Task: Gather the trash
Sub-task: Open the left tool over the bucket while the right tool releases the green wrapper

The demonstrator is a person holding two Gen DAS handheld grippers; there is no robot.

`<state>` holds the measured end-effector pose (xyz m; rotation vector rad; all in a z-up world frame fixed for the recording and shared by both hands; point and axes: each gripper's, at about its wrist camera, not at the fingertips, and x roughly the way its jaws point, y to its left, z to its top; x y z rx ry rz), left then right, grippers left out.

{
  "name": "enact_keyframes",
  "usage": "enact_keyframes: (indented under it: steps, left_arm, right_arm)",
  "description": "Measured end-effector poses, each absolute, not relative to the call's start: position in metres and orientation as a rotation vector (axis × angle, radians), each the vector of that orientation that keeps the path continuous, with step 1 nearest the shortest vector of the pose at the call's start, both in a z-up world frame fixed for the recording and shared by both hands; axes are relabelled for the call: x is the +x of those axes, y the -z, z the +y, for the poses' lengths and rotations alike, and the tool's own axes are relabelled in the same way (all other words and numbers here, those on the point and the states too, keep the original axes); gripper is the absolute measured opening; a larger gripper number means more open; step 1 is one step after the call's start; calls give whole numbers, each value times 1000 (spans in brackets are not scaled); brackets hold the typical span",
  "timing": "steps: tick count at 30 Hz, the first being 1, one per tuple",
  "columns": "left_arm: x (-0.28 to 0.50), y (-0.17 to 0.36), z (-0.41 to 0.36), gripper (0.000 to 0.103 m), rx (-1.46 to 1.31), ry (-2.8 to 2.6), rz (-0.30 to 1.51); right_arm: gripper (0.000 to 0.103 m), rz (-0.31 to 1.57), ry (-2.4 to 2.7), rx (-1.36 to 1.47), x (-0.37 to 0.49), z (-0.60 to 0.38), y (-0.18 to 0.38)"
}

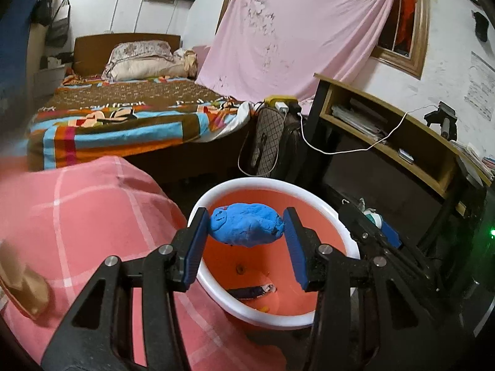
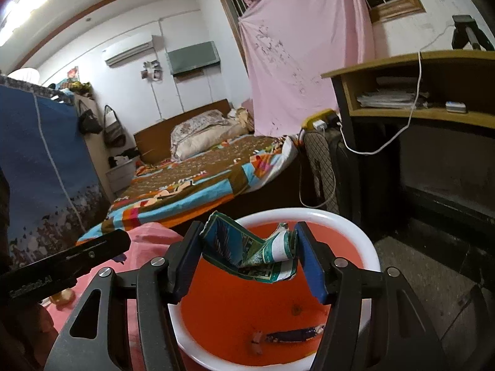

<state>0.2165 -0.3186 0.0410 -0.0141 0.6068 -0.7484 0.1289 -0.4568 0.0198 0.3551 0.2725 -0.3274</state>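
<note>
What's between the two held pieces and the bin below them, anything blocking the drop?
Nothing visible. The left claw holds the blue lump and the right claw the crumpled wrapper, both above the open bin, which holds only a dark wrapper and scraps.

A lumpy blue clay-like wad [image 1: 246, 223] hangs above the open orange bin with a white rim [image 1: 213, 194], pinched at both ends. A crumpled green, blue and white printed wrapper [image 2: 253, 252], folded into a sagging V, sits over the same bin [image 2: 369, 247]. On the bin's floor lies a dark purple wrapper [image 2: 295, 335] among small scraps
</note>
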Motion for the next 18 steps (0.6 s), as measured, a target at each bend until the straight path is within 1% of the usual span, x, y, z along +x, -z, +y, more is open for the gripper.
enact_keyframes:
  steps: [12, 14, 18]
  left_arm:
    - [226, -32, -325, 32, -32, 740, 685]
    - [228, -31, -324, 35, -40, 737, 697]
    - [230, -30, -322, 39, -60, 738, 705]
  right_arm:
    - [63, 323, 331, 393, 132, -463, -13]
    - [64, 330, 334, 395, 133, -465, -12]
    - [69, 338, 334, 403, 135, -467, -12]
